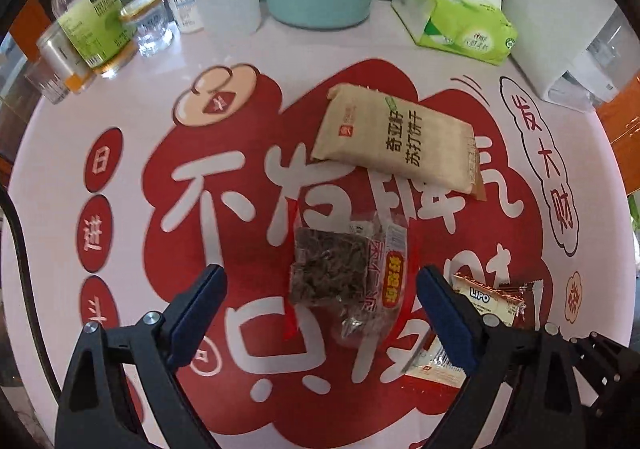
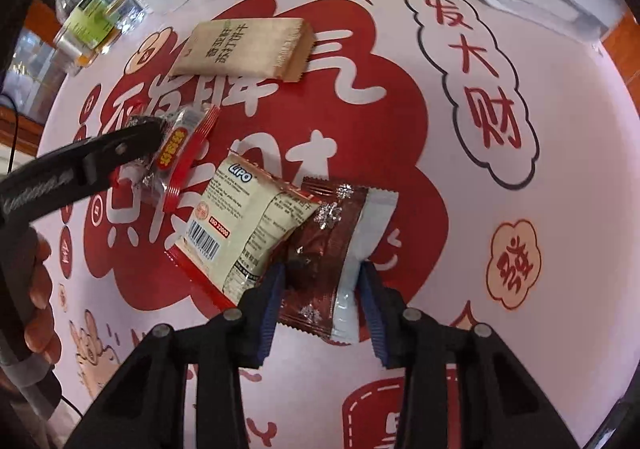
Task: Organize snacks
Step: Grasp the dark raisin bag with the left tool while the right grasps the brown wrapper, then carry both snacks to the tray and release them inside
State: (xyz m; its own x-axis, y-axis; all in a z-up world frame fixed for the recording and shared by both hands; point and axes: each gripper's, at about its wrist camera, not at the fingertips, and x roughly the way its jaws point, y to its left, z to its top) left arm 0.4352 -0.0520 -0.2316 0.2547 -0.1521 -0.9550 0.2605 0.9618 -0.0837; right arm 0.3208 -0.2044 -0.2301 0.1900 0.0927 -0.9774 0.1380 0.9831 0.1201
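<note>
Your right gripper (image 2: pixel 322 291) pinches the brown foil snack packet with a white edge (image 2: pixel 334 249), blue pads pressed on both sides of it. Your left gripper (image 1: pixel 320 303) hangs spread wide over the clear packet of dark dried food with a red label (image 1: pixel 344 277), touching nothing. On the pink tablecloth with red characters (image 1: pixel 120 121), the tan paper cracker pack (image 1: pixel 396 137) lies farther back; the cream LIPO biscuit packet (image 2: pixel 244 225) touches the brown one.
</note>
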